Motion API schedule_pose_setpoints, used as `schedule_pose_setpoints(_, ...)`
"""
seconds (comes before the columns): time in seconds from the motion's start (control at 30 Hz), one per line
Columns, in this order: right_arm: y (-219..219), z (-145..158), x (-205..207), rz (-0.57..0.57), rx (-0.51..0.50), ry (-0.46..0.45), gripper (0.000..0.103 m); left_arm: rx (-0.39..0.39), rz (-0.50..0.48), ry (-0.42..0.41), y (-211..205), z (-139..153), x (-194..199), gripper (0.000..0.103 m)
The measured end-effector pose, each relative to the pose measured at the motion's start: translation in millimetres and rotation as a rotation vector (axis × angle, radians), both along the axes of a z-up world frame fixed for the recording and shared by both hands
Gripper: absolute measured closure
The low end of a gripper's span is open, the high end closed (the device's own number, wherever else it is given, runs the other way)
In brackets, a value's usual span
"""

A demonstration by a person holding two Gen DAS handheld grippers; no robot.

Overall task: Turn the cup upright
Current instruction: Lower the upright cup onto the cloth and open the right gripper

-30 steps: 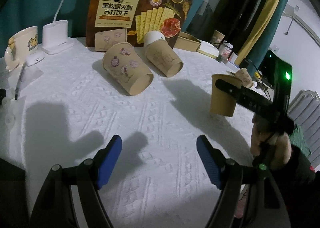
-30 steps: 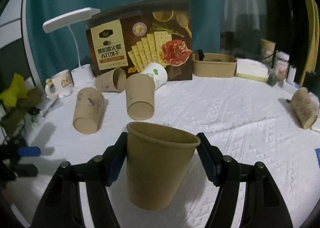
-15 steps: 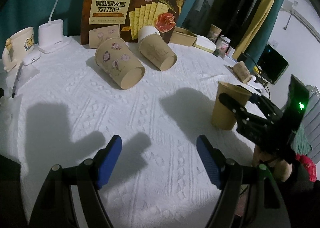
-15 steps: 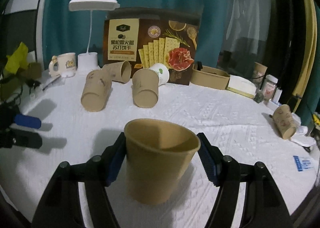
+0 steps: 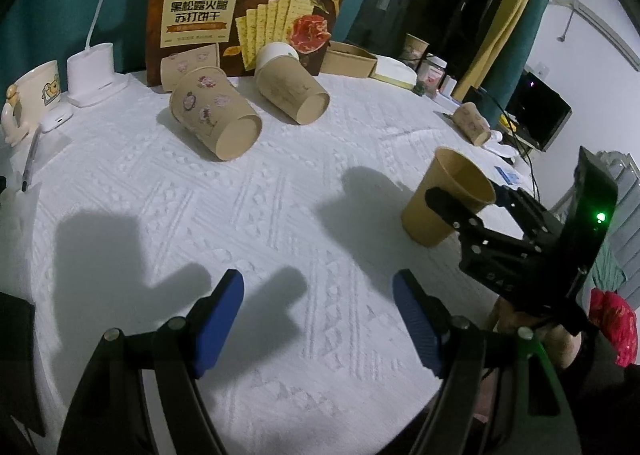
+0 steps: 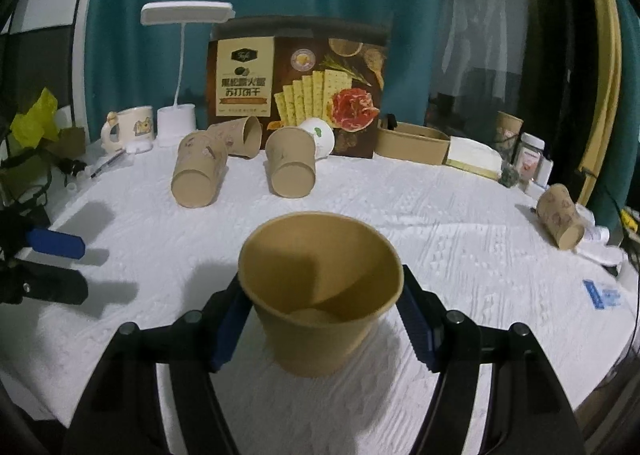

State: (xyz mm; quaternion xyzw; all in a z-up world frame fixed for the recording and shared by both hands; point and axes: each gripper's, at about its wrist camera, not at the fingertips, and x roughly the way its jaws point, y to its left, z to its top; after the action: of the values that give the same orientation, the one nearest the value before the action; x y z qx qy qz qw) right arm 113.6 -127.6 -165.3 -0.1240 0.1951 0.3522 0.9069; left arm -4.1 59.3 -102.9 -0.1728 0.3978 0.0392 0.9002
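Observation:
A plain tan paper cup (image 6: 320, 295) stands upright, mouth up, on the white cloth between the blue pads of my right gripper (image 6: 322, 317). The pads sit at or just beside its walls; I cannot tell whether they still press it. In the left wrist view the same cup (image 5: 446, 201) stands at the right with the right gripper (image 5: 476, 201) around its rim. My left gripper (image 5: 318, 325) is open and empty above bare cloth near the table's front. Two patterned paper cups (image 5: 214, 117) (image 5: 292, 91) lie on their sides further back.
A cracker box (image 5: 240, 11) stands at the back with a third lying cup (image 5: 190, 65) and a white cup (image 6: 320, 135) against it. A mug (image 5: 30, 95) and lamp base (image 5: 92, 71) are back left. A lying cup (image 6: 560, 215), a cardboard tray (image 6: 412, 143) and jars are right.
The right gripper has lowered the tan cup from above the cloth until it stands on the cloth, closer to the front. The left gripper stays open and has hardly moved.

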Motion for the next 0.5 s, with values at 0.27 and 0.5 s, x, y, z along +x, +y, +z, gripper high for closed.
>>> schedule_pose_setpoints(0.27,-15,-5,-9,-0.002,0.022,0.048,0.037,0.011,-0.015,-0.007,-12,5,-6,0.026)
schedule_pose_setpoints(0.5,-31,-9,-29,-0.022,0.003,0.104,0.023,0.061,-0.037,-0.011,-25,5,-5,0.026)
